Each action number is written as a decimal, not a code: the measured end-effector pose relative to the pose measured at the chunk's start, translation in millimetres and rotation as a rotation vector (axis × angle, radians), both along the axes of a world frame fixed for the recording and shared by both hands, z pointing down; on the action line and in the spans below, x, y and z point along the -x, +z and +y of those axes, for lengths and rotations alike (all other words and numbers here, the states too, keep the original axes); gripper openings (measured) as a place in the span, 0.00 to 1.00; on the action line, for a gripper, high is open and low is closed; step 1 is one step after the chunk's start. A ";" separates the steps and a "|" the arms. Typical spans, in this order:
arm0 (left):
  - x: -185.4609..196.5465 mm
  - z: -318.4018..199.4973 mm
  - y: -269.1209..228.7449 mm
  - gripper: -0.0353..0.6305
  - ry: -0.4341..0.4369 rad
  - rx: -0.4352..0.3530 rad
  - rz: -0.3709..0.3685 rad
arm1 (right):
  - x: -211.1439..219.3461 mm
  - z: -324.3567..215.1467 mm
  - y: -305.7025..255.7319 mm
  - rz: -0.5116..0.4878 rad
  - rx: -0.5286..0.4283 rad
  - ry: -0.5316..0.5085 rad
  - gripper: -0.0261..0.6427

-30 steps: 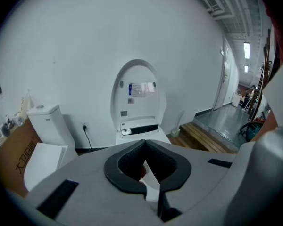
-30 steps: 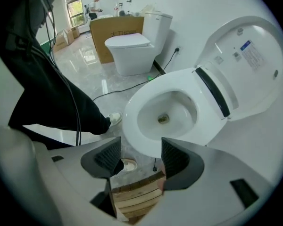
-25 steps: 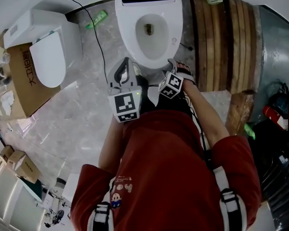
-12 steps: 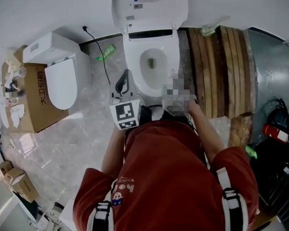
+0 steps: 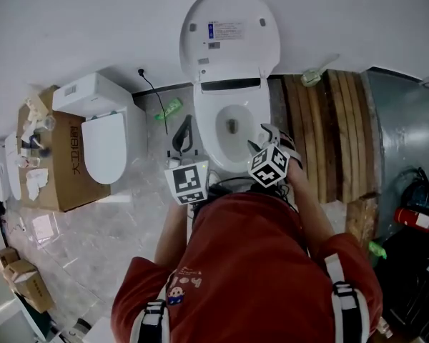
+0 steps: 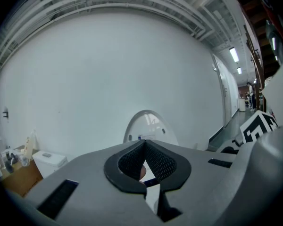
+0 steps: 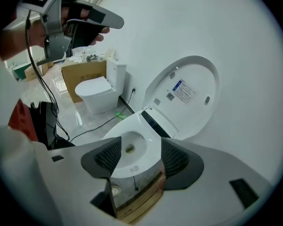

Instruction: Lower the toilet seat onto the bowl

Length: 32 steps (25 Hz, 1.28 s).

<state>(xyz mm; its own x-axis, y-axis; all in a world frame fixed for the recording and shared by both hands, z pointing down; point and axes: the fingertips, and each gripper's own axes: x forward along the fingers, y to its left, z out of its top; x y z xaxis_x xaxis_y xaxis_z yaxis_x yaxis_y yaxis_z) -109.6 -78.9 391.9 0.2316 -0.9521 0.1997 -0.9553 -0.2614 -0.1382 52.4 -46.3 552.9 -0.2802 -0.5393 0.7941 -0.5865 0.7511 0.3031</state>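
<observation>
The white toilet (image 5: 232, 123) stands against the wall, its solid lid (image 5: 229, 31) raised upright with a small printed label on it. A ring-shaped rim lies flat around the bowl opening (image 7: 129, 147). My left gripper (image 5: 184, 125) hovers beside the bowl's front left, its dark fingers pressed together on nothing. In the left gripper view the left gripper (image 6: 144, 147) points toward the raised lid (image 6: 148, 124). My right gripper (image 5: 264, 136) sits over the bowl's front right edge. In its own view the right gripper (image 7: 137, 157) is open, with the bowl seen through the gap.
A second white toilet (image 5: 104, 145) with its lid down stands to the left beside a cardboard box (image 5: 53, 159). A black cable (image 5: 157, 98) and a green item (image 5: 170, 108) lie on the marble floor. Wooden slats (image 5: 329, 131) and grey sheeting (image 5: 407, 127) flank the right.
The head view has swung upward, bringing the raised lid and the wall into sight. Both grippers stay at the bowl's front. The lid has not moved.
</observation>
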 end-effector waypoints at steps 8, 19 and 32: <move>-3.4 -10.1 -52.3 0.07 0.011 -0.088 -0.001 | -3.4 -27.7 -89.7 -0.105 -0.077 0.023 0.43; -1.8 -9.4 -107.1 0.07 -0.045 -0.232 0.030 | 0.0 -38.1 -212.9 -0.341 -0.406 0.045 0.43; -2.8 -9.1 -141.1 0.07 -0.056 -0.238 0.075 | -31.9 -48.5 -301.1 -0.709 -0.799 0.243 0.40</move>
<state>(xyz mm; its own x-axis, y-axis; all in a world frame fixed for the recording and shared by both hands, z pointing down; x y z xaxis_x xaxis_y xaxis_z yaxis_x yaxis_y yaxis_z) -106.8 -88.0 250.8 0.1826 -0.9820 -0.0478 -0.9773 -0.1760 -0.1176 84.3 -94.8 251.9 -0.3515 -0.9298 -0.1088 -0.9260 0.3282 0.1865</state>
